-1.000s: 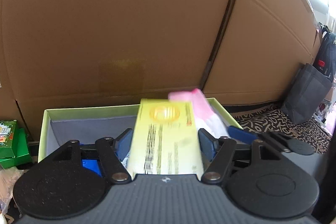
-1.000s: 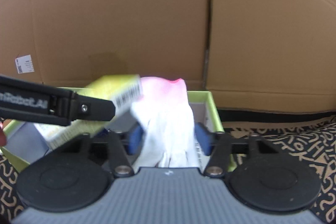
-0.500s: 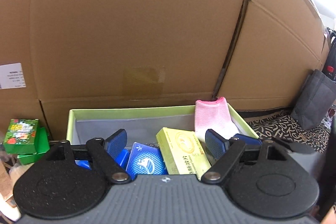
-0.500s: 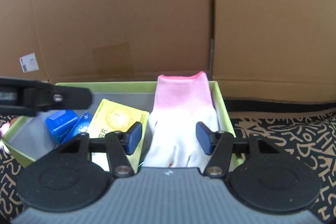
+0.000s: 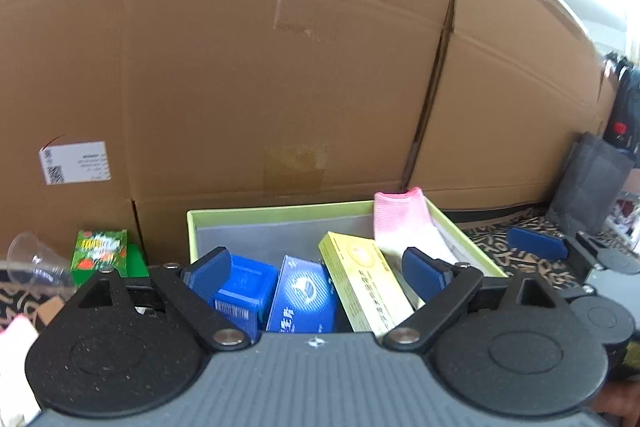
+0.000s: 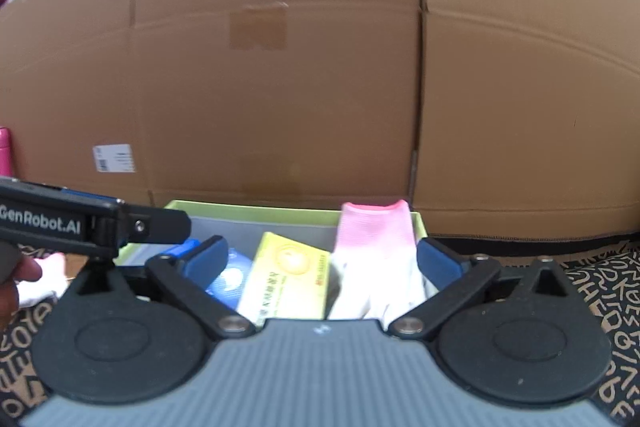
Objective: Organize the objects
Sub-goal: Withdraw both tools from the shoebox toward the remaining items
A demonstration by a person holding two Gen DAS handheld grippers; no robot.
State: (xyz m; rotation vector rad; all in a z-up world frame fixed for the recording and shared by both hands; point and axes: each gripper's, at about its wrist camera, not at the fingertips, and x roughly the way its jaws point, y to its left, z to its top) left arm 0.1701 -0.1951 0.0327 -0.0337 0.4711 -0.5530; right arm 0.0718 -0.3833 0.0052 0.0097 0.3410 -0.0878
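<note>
A light green tray [image 5: 280,210] holds a yellow box [image 5: 362,283], a dark blue packet [image 5: 300,297], a blue box [image 5: 240,287] and a pink-cuffed white glove [image 5: 404,227]. My left gripper [image 5: 316,269] is open and empty, just in front of the tray. My right gripper [image 6: 320,263] is open and empty, in front of the same tray [image 6: 256,211], with the yellow box [image 6: 288,275] and the glove [image 6: 376,251] beyond its jaws. The left gripper's body shows at the left of the right wrist view [image 6: 80,227].
A tall cardboard wall [image 5: 280,67] stands behind the tray. Green boxes [image 5: 102,251] and a clear plastic cup [image 5: 36,263] lie left of the tray. A dark bag [image 5: 592,183] stands at the far right. The patterned cloth [image 6: 600,287] covers the surface.
My left gripper let go of the yellow box into the tray and my right let go of the glove. Both opened wide and drew back from the tray.
</note>
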